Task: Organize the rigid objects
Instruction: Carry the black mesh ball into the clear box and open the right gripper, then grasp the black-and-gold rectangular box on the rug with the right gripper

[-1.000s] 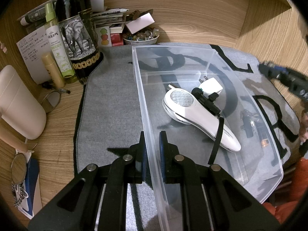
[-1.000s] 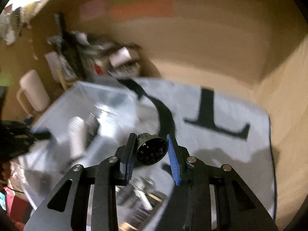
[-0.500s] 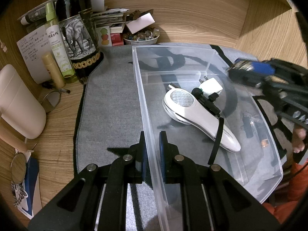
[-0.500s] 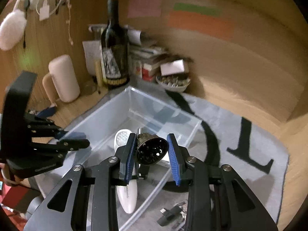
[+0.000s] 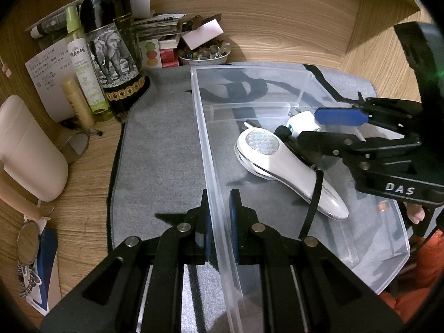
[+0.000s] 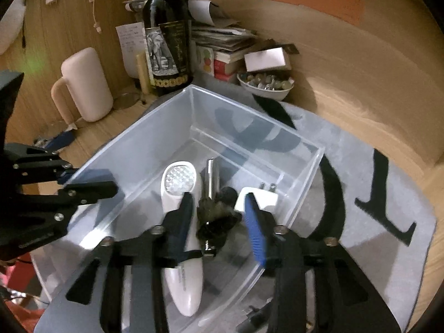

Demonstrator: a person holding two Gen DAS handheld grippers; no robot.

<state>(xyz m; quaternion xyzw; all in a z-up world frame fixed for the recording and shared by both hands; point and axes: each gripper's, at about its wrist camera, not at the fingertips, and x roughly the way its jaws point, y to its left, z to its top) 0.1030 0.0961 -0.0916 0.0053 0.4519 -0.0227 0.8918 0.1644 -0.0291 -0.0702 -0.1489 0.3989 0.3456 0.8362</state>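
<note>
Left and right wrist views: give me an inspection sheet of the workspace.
surface: grey mat on wooden desk.
job's things: clear bin holds white handheld device and white plug adapter; blurred dark object over them.
clutter: wine bottle, spray bottle, bead bowl, pink mug.
grippers: left hand-held gripper clamps the bin's wall; right hand-held gripper open over the bin.
cables: thin cord hanging on wall.
surroundings: wooden walls, coloured notes.
</note>
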